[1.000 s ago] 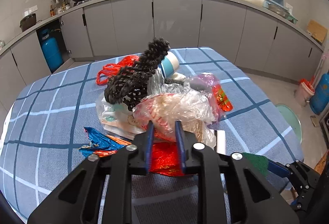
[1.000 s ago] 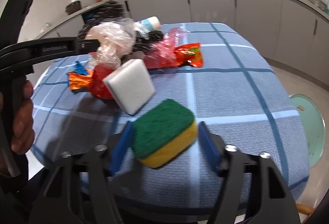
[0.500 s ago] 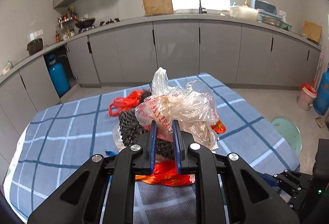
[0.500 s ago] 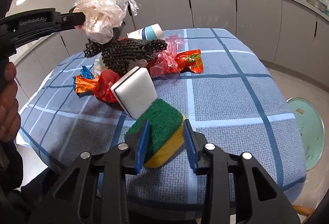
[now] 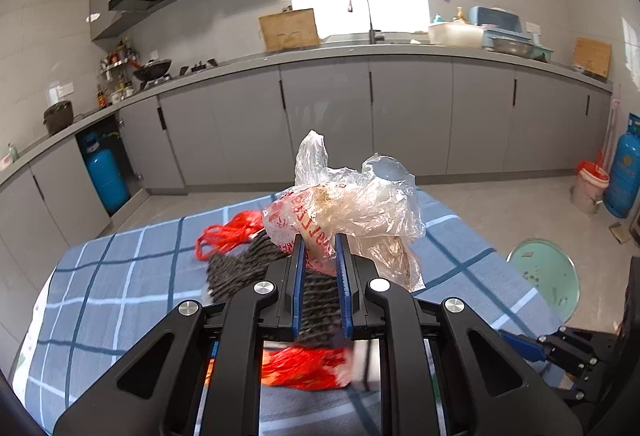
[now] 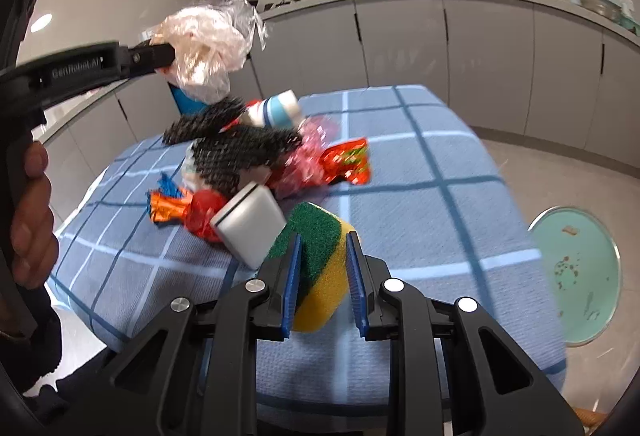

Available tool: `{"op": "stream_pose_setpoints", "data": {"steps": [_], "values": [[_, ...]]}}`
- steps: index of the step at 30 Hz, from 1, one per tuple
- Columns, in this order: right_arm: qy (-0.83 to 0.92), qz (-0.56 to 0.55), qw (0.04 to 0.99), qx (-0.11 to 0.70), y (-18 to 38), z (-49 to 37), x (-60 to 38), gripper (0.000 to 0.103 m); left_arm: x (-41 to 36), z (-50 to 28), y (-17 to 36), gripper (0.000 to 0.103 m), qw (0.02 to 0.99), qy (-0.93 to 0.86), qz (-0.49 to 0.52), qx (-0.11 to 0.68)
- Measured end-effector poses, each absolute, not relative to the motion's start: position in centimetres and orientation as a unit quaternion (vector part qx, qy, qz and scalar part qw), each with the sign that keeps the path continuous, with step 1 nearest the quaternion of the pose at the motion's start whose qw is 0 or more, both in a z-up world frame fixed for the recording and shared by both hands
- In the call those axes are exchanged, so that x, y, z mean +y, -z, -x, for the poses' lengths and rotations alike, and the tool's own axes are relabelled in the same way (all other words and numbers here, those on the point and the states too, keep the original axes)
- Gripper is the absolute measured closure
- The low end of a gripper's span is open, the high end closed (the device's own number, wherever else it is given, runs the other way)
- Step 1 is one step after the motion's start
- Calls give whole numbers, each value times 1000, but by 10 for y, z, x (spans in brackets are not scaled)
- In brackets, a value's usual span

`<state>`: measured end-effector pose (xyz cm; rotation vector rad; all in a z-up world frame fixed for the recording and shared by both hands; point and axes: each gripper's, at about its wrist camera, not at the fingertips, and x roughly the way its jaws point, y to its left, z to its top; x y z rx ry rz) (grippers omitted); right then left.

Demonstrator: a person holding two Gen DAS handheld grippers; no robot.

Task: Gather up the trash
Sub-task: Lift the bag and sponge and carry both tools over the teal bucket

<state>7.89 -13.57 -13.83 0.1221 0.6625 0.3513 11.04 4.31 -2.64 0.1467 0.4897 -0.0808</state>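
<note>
Nearest, right gripper (image 6: 322, 248) closing on a green-and-yellow sponge (image 6: 320, 256), pads pressing its sides, over the near table (image 6: 400, 195) edge. Farther left, left gripper (image 5: 320, 250) clamped on a crumpled plastic bag (image 5: 352, 207), raised above the trash pile (image 6: 248, 155) mid-table.
</note>
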Motion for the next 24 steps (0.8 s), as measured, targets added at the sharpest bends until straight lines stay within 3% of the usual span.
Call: {"op": "stream_pose_setpoints", "data": {"steps": [24], "values": [[22,-101,952,289,134,-94,-310,79,-116,-140,53,87,942,171,-154,244]]}}
